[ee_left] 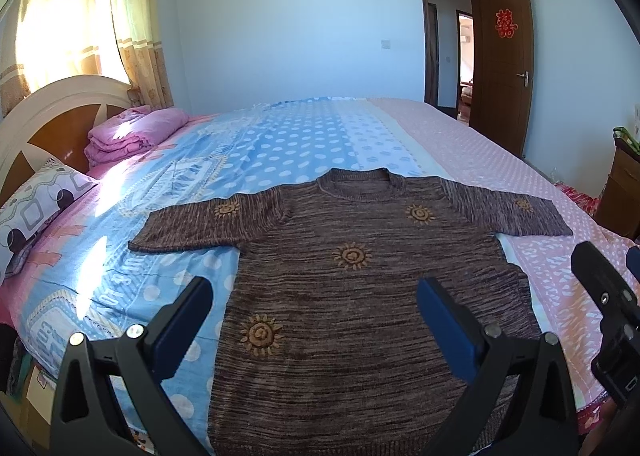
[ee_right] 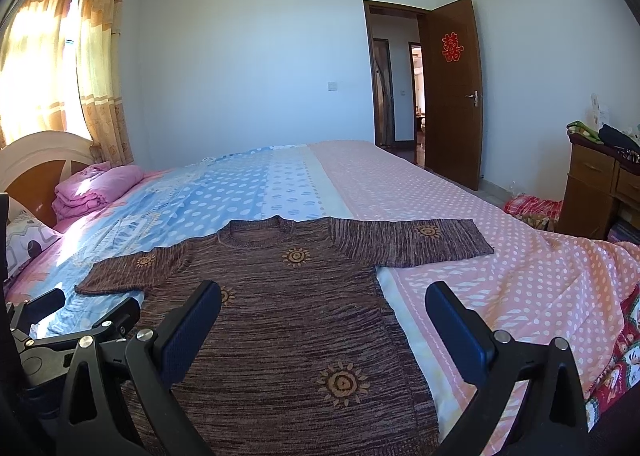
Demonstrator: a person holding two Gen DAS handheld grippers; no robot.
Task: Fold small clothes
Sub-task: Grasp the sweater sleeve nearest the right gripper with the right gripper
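A small brown knit sweater (ee_left: 352, 288) with orange sun motifs lies flat and face up on the bed, sleeves spread to both sides, neck towards the far side. It also shows in the right wrist view (ee_right: 288, 320). My left gripper (ee_left: 316, 296) is open and empty, held above the sweater's lower left part. My right gripper (ee_right: 324, 300) is open and empty above the sweater's lower right edge. The right gripper's body shows at the right edge of the left wrist view (ee_left: 608, 304). The left gripper's body shows at the left edge of the right wrist view (ee_right: 60, 336).
The bed (ee_left: 304, 136) has a blue dotted sheet and a pink dotted cover (ee_right: 480, 224). A folded pink blanket (ee_left: 132, 132) and a pillow (ee_left: 36, 208) lie by the headboard at left. A wooden dresser (ee_right: 600, 192) stands at right. An open door (ee_right: 452, 92) is behind.
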